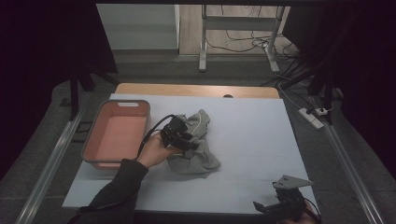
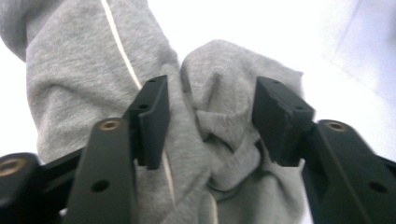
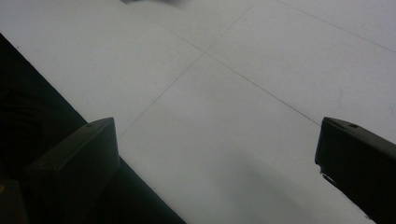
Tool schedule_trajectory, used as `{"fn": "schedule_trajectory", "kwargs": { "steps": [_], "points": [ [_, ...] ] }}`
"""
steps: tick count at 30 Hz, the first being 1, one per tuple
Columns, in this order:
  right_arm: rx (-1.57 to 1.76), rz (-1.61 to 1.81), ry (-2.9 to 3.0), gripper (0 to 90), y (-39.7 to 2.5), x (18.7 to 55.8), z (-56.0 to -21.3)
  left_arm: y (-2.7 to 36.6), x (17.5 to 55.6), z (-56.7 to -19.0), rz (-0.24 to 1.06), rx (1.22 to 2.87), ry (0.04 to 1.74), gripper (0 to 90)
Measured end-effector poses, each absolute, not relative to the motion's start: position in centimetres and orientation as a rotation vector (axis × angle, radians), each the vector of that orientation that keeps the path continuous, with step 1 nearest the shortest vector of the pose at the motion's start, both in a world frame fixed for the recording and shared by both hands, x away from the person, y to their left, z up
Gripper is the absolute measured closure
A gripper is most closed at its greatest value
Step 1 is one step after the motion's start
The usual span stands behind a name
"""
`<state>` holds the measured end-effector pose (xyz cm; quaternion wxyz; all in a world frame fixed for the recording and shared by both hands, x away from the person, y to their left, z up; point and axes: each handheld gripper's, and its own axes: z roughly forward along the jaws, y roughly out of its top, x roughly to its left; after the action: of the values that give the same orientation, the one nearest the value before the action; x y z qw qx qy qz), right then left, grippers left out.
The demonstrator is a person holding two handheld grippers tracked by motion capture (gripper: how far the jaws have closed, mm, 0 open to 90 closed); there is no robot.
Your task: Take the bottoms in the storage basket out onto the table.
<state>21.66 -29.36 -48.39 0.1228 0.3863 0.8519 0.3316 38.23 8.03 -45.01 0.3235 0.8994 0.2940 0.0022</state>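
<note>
- My left hand-held gripper (image 2: pixel 208 123) stands open astride a bunched fold of the crumpled grey cotton garment (image 1: pixel 196 144), mid-surface, at 3 o'clock from the salmon-pink plastic basket (image 1: pixel 93 140).
- I should push deeper, then clamp the thick fold.
- My right hand-held gripper (image 1: pixel 273 206) waits open at 5 o'clock.

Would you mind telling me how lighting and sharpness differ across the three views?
High view: dim, dark surroundings, the grey garment and pink tub readable. Left gripper view: the table behind the garment blows out to white; jaws fairly sharp. Right gripper view: evenly grey table, soft shadows, jaws slightly blurred.
</note>
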Motion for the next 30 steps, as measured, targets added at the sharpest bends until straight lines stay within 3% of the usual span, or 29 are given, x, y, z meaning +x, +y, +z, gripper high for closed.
{"fn": "schedule_trajectory", "kwargs": {
  "steps": [15,30],
  "points": [
    [1.119,0.962,2.487,0.0,-29.3,21.7,-48.4,8.6,37.3,-43.9,0.008,2.358,0.749,18.5],
    [1.114,0.958,2.49,0.0,-29.3,21.7,-48.4,9.8,36.6,-43.5,0.056,2.341,0.738,10.6]
  ]
}}
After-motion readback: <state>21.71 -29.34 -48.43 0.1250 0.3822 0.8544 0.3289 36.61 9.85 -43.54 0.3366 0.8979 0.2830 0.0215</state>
